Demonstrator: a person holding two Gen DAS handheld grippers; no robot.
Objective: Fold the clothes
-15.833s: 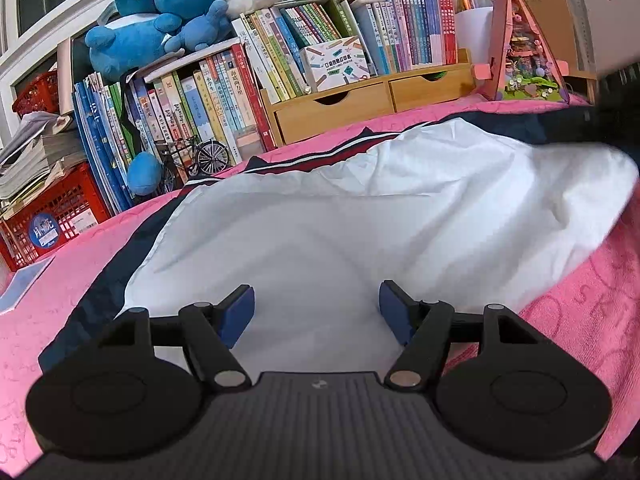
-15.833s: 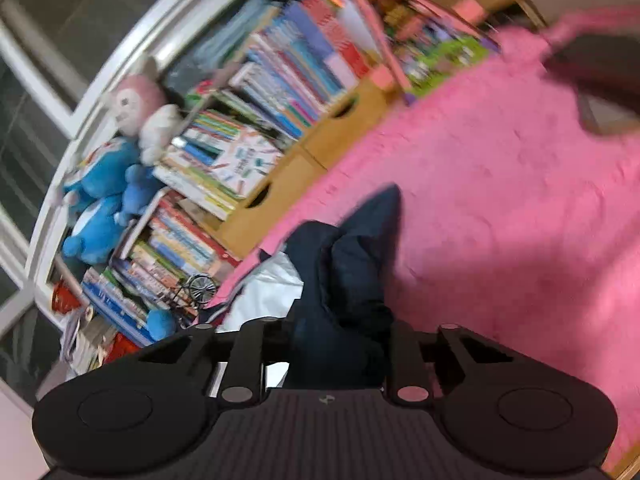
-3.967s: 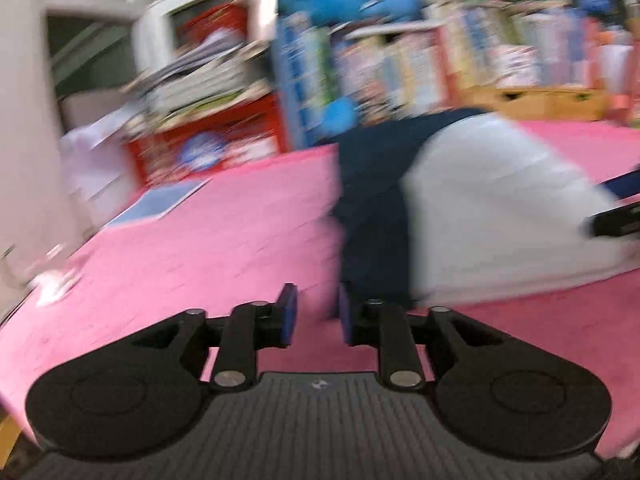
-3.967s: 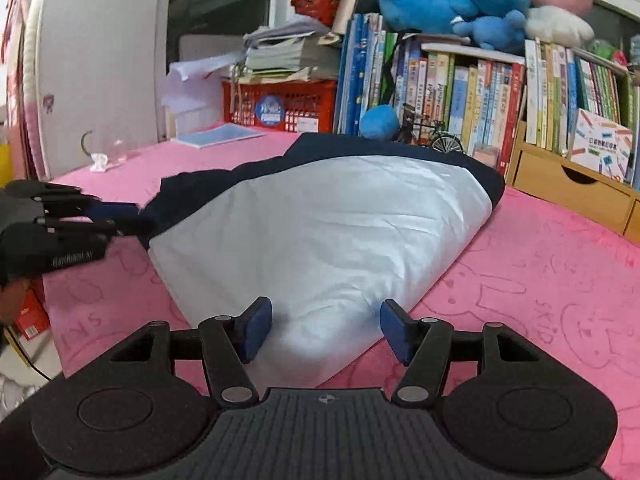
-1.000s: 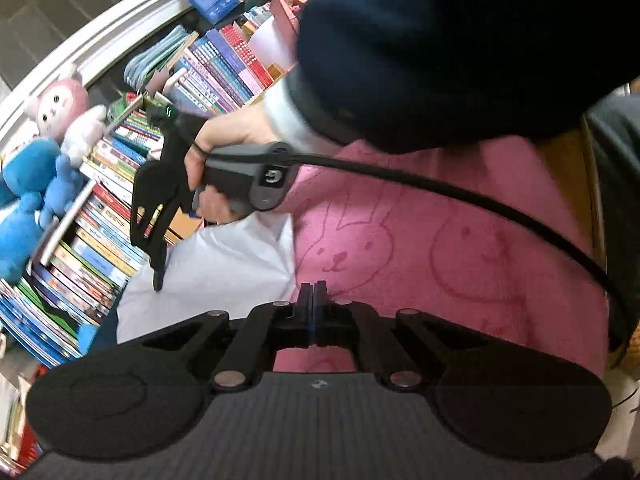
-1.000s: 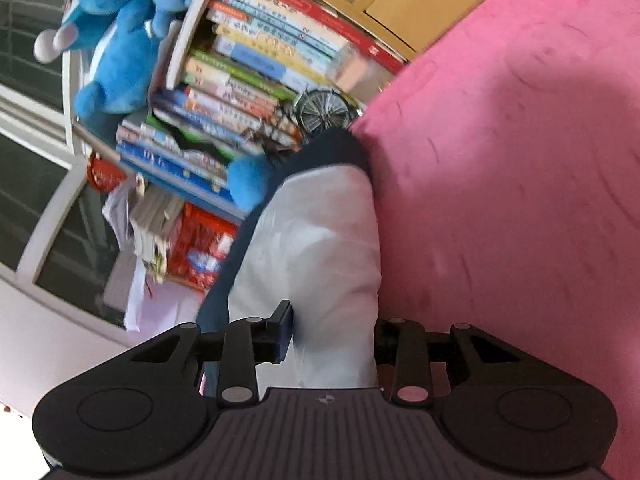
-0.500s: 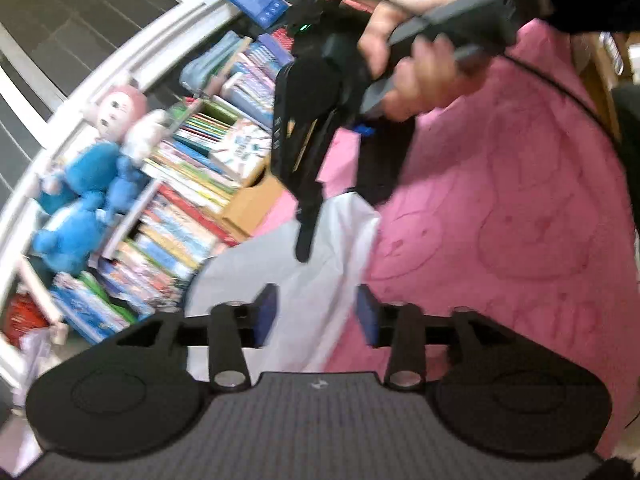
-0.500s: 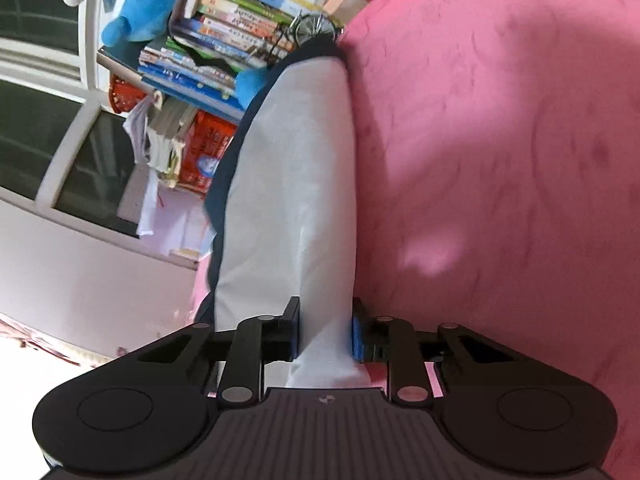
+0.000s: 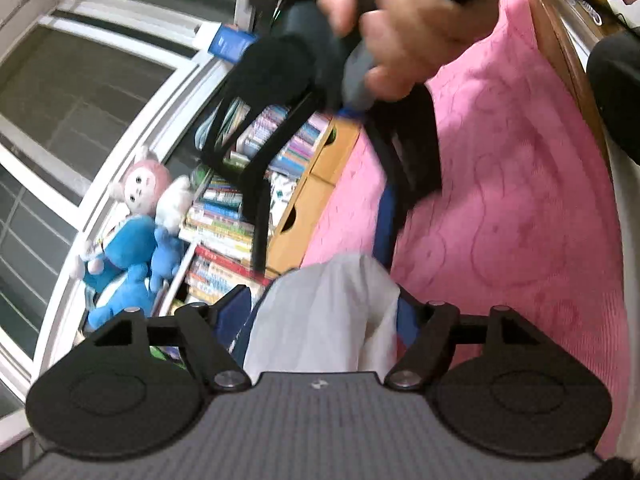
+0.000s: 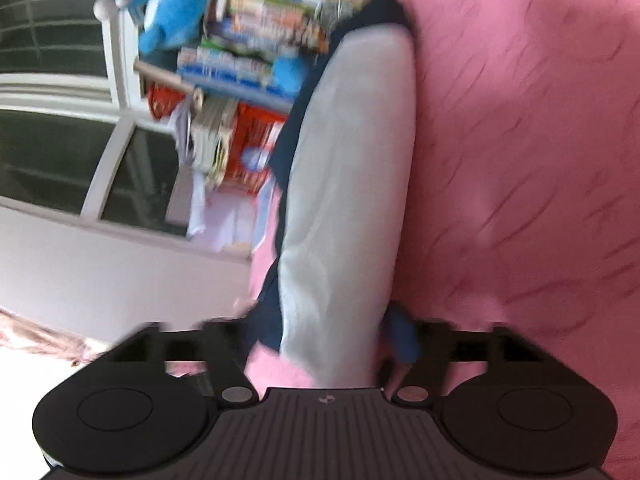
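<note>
The folded garment (image 9: 324,312), white with a navy edge, lies on the pink cloth (image 9: 520,208). My left gripper (image 9: 320,312) is open, its blue pads on either side of the garment's near end. In the right wrist view the same garment (image 10: 348,184) runs away from my right gripper (image 10: 320,340), which is open with the near end between its fingers. The right gripper, held in a hand (image 9: 404,28), also shows high in the left wrist view, blurred.
A shelf of books (image 9: 228,216) with wooden drawers (image 9: 312,204) stands at the cloth's far edge. Blue and pink plush toys (image 9: 132,240) sit on top. A red crate (image 10: 252,148) and stacked papers are beside the shelf. A window (image 9: 72,92) is behind.
Both grippers have opened wider. The right gripper let go of the white garment end it pinched half a second ago. The left gripper moved in over the garment's end.
</note>
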